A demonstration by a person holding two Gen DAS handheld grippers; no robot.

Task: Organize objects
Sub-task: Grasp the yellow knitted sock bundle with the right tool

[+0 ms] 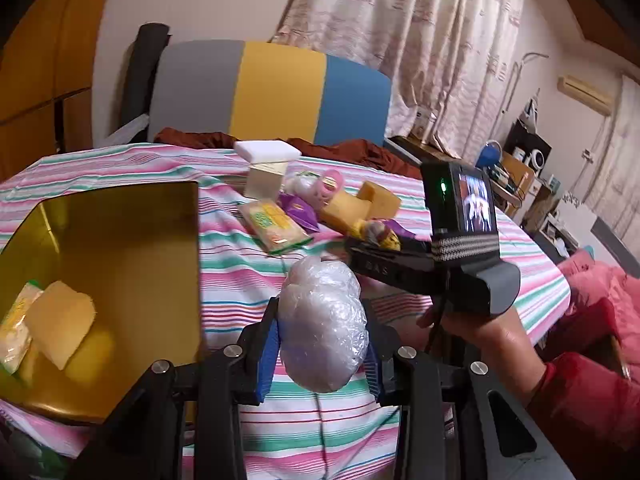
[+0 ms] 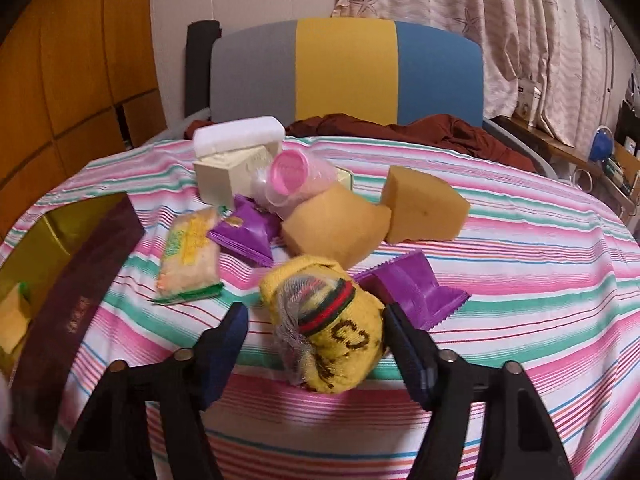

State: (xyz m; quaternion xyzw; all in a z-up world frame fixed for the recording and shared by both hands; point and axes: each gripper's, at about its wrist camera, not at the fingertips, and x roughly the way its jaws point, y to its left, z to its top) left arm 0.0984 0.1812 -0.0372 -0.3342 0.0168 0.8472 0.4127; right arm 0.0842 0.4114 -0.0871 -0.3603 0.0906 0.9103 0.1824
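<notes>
Here the plastic-wrapped bundle (image 1: 324,324) sits clamped in the left claw (image 1: 320,344).

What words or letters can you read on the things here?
"DAS": on the black body of the right gripper, partly hidden.
Dark letters on the yellow sock: curved, not readable.
Gold print on the dark box wall: blurred.
Snack packet print: blurred.

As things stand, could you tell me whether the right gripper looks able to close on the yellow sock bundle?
Probably yes. The right gripper is open, with the yellow sock bundle already lying between its fingers. Nothing blocks them; only the purple packet sits close beside the right-hand finger.
</notes>
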